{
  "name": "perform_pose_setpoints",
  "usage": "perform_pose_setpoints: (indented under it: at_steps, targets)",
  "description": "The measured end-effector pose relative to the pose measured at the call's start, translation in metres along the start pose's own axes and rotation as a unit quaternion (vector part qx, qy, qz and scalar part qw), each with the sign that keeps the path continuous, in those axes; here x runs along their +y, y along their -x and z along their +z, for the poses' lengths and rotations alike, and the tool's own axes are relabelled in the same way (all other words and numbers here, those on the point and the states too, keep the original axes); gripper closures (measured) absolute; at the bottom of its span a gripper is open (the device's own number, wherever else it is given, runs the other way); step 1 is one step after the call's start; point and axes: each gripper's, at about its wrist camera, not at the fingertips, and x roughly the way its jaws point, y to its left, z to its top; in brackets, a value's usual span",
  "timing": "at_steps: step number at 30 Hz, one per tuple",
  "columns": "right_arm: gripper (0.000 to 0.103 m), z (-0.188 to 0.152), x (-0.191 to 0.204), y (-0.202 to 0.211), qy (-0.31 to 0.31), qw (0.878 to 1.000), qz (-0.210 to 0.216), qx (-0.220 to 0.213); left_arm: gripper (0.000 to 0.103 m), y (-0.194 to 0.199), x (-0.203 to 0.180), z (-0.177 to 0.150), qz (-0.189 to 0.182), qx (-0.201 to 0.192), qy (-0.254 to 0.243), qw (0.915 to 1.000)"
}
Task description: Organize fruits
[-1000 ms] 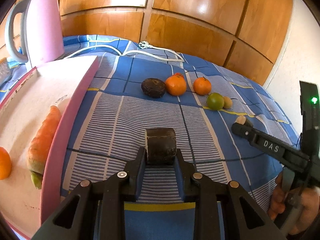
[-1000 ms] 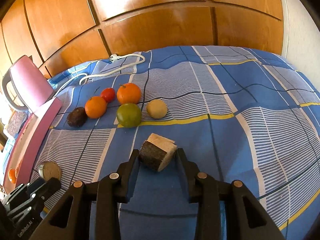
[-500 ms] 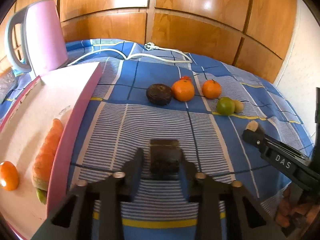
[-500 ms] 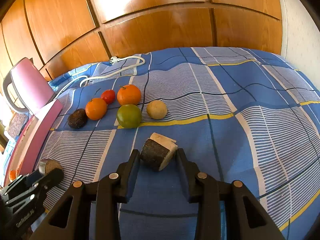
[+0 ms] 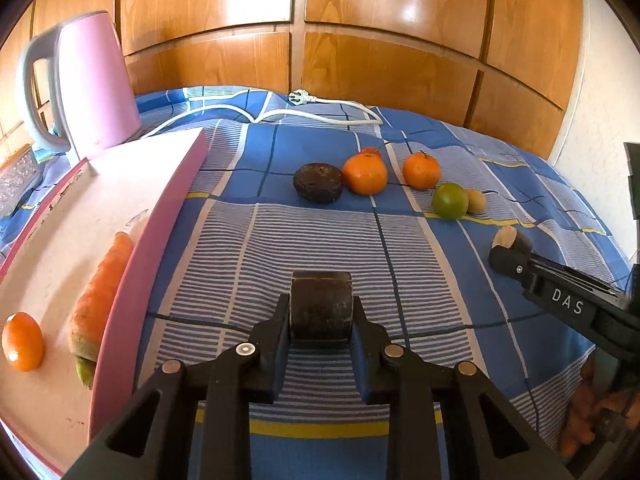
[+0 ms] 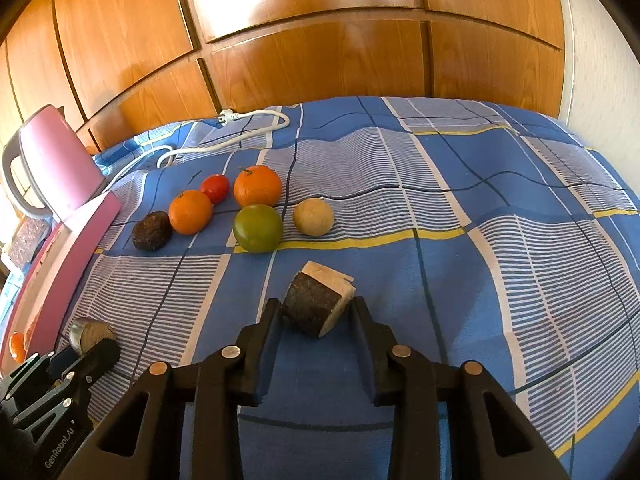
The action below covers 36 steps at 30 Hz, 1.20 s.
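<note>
1. Wood-panelled doors (image 6: 320, 40) rose behind a bed under a blue checked cover (image 6: 500, 240), which carried everything.
2. A pink tray (image 5: 152, 240) beside a pink kettle (image 5: 92, 84) held a carrot (image 5: 100, 300), likely the sorting place.
3. Loose fruit sat grouped mid-cover: two oranges (image 6: 256, 186), a green fruit (image 6: 258, 228), a dark avocado (image 6: 152, 230).
4. The left gripper (image 5: 320, 320) was clamped on a dark, bark-skinned cylindrical chunk (image 5: 321, 306), apparently to carry it.
5. The right gripper (image 6: 316, 316) was closing around a cut chunk (image 6: 318, 304), dark rind, pale flesh, resting tilted on the cover.
</note>
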Motion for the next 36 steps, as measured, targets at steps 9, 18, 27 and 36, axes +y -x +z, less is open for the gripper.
perform_pose_setpoints:
  at_steps: [9,18,27,36]
  targets:
    - [0.077,-0.013,0.014,0.011,0.027,1.000,-0.004,-0.001,0.077,0.010,0.000,-0.010,-0.005,-0.001,-0.010,0.9999]
    - [0.084,-0.027,0.034,0.024,0.053,0.998,0.025,0.009,0.076,0.019,0.001,-0.015,-0.012,0.006,-0.005,0.9999]
    - [0.065,-0.020,0.015,0.037,0.002,0.999,0.039,0.012,0.076,0.022,0.005,-0.017,-0.023,0.012,0.008,0.9996]
    - [0.051,0.012,0.005,0.012,0.007,1.000,-0.003,0.014,0.076,0.021,0.005,-0.018,-0.026,0.009,0.008,0.9996]
